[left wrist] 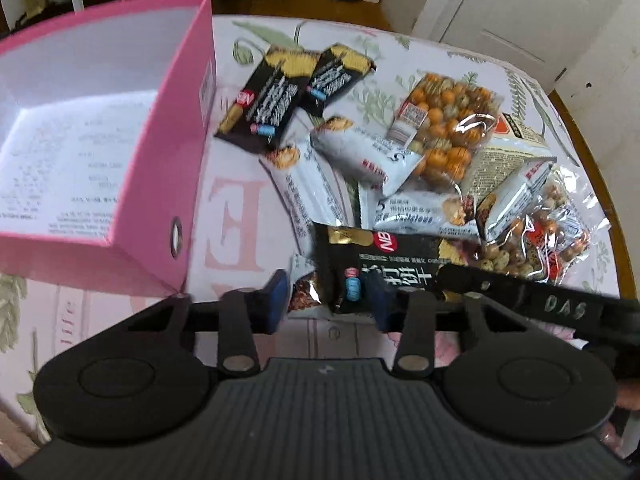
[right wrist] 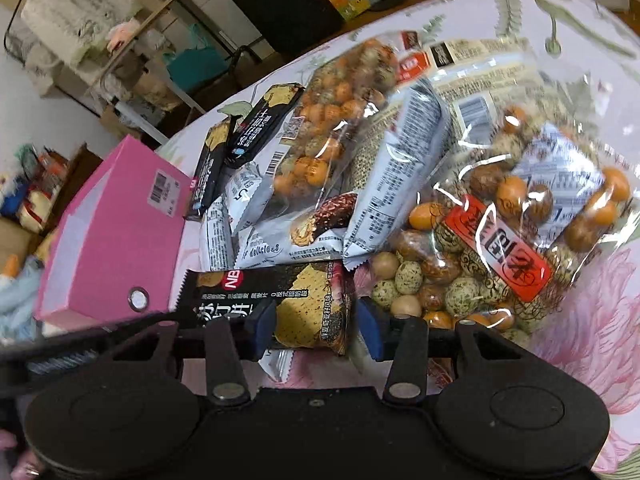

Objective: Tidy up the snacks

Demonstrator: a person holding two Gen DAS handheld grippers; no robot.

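The pink box [left wrist: 160, 160] stands open on the left of the tablecloth [left wrist: 232, 216], with the heap of snacks just beside its wall. The left gripper [left wrist: 326, 300] sits low over the near edge of the heap. Its jaws are narrowed around one end of the black cracker pack [left wrist: 400, 256], and the corner of a white packet [left wrist: 306, 288] lies in the same gap. I cannot tell whether the pads are pressing yet. It would be best to nudge clear of that white corner, so that only one pack comes up.

The right gripper [right wrist: 314, 326] straddles the other end of the same pack. It is partly open: one pad is against the wrapper and the other is just short of it. Closing squarely and gently should spare the crackers. The pack should then be lifted level, clear of the bag of nuts [right wrist: 500, 240] on the right, and carried left into the box.
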